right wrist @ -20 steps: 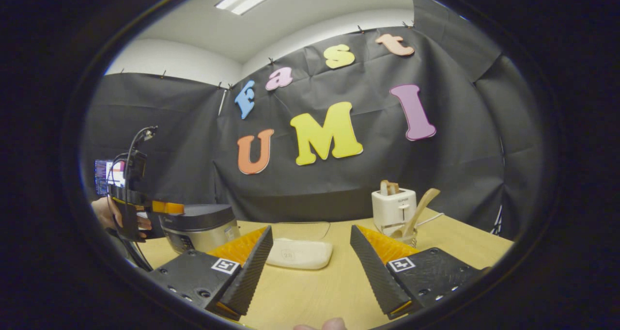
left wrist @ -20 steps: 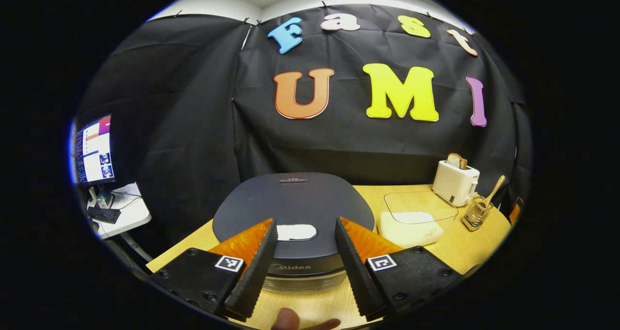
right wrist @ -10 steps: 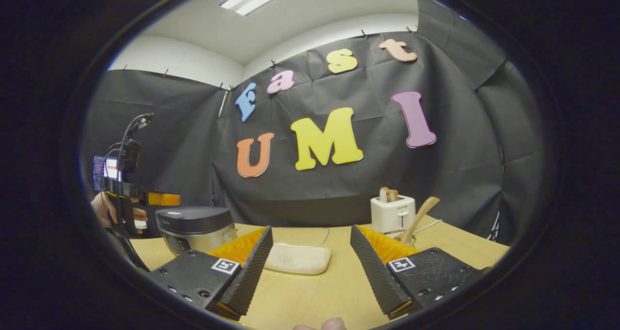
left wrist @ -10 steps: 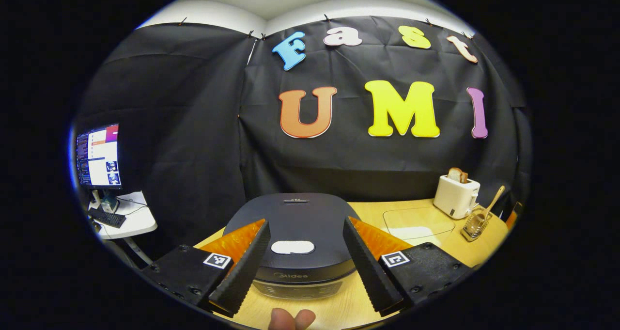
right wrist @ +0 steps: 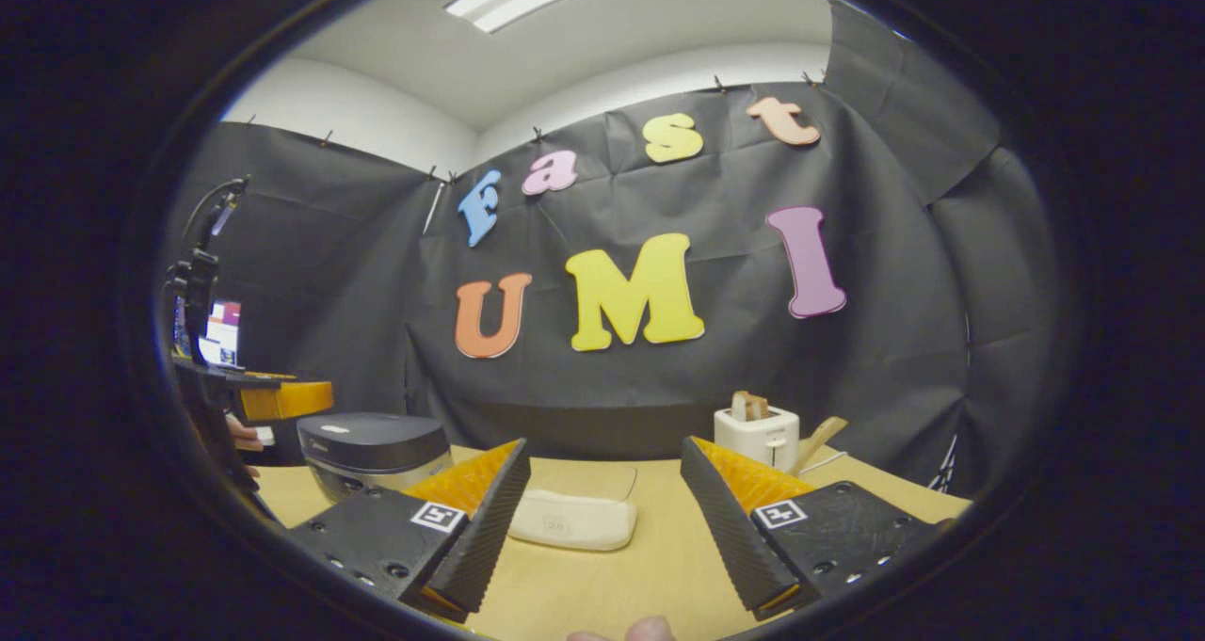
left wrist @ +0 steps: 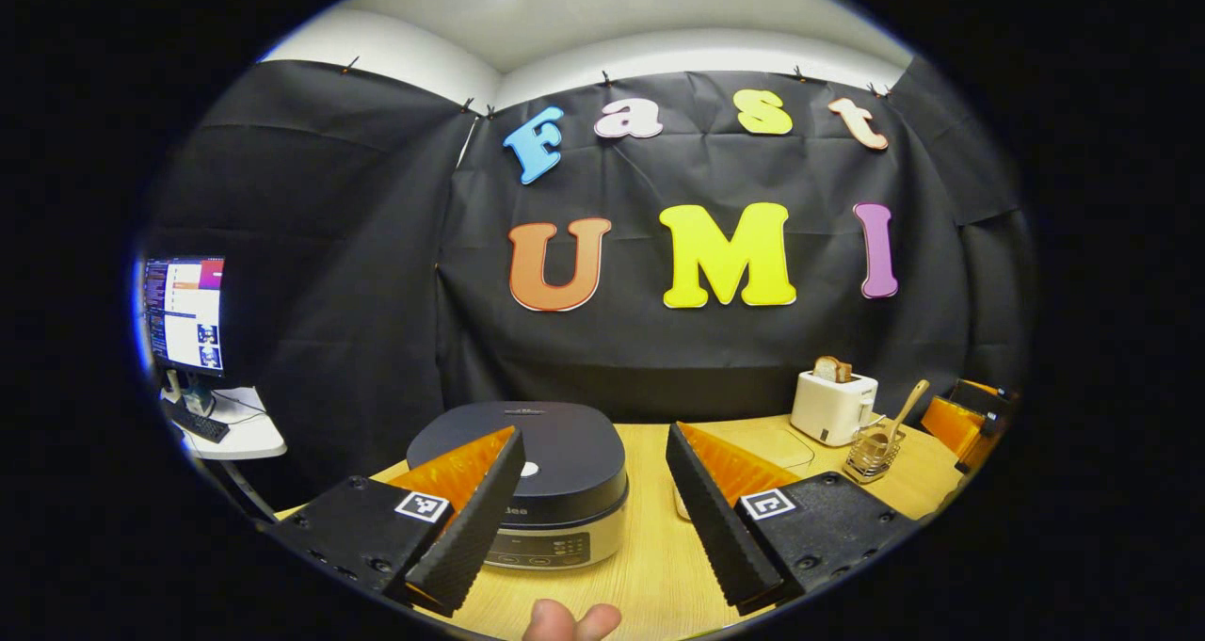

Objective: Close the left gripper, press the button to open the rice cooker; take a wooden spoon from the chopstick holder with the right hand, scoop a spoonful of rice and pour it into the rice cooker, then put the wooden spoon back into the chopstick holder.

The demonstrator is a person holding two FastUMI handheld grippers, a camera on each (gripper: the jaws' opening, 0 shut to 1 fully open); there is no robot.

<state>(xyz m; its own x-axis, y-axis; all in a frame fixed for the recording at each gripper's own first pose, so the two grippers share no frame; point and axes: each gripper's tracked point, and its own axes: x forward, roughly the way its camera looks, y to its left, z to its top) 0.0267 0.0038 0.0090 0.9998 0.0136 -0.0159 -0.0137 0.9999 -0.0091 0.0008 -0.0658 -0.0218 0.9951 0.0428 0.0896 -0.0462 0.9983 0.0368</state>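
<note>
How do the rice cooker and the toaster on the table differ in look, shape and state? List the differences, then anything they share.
1. The rice cooker has a dark lid over a pale base; the toaster is white all over.
2. The rice cooker is low and wide; the toaster is a taller, narrower box.
3. The rice cooker's lid is shut; the toaster has bread sticking out of its top.

Both stand upright on the wooden table.

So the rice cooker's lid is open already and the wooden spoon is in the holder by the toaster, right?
Not quite. The rice cooker has its dark lid shut flat on top, as the left gripper view shows. The rest is right: the wooden spoon stands in the holder by the toaster.
</note>
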